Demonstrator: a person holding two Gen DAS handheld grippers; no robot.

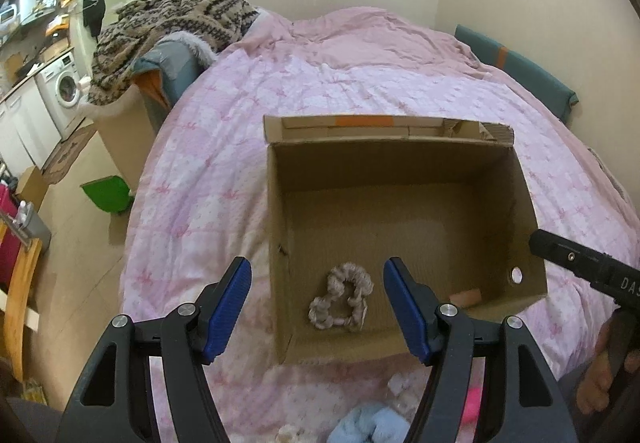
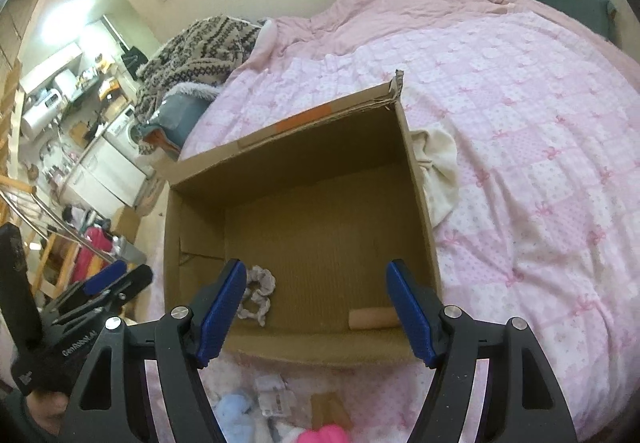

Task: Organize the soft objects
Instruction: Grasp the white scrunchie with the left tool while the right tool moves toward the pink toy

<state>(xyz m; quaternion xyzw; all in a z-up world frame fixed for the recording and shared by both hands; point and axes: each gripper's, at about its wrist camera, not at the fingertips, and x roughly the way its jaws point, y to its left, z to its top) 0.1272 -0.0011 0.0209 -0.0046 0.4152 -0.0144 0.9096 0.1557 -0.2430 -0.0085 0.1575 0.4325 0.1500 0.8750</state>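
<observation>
With a scrunchie [image 1: 341, 297] and a small peach roll [image 2: 372, 318] lying in the cardboard box [image 1: 400, 147] on the bed [image 1: 360, 83], both tools, left tool [image 1: 317, 311] and right tool [image 2: 315, 313], hang wide and empty, so next comes picking the blue fluffy thing [image 1: 368, 425] at the bed's near edge.

A pink patterned quilt [image 1: 224, 147] covered the bed, with a plain pink cover [image 1: 372, 39] bunched along its far edge. At the bed's far left corner lay a brown-and-black knitted blanket [image 1: 168, 23] over a grey fur-trimmed coat [image 1: 176, 63]. A teal headboard cushion [image 1: 520, 67] stood against the wall on the far right. Beyond the bed's left edge were a washing machine [image 1: 66, 89] and a green dustpan [image 1: 106, 195] on the floor.
</observation>
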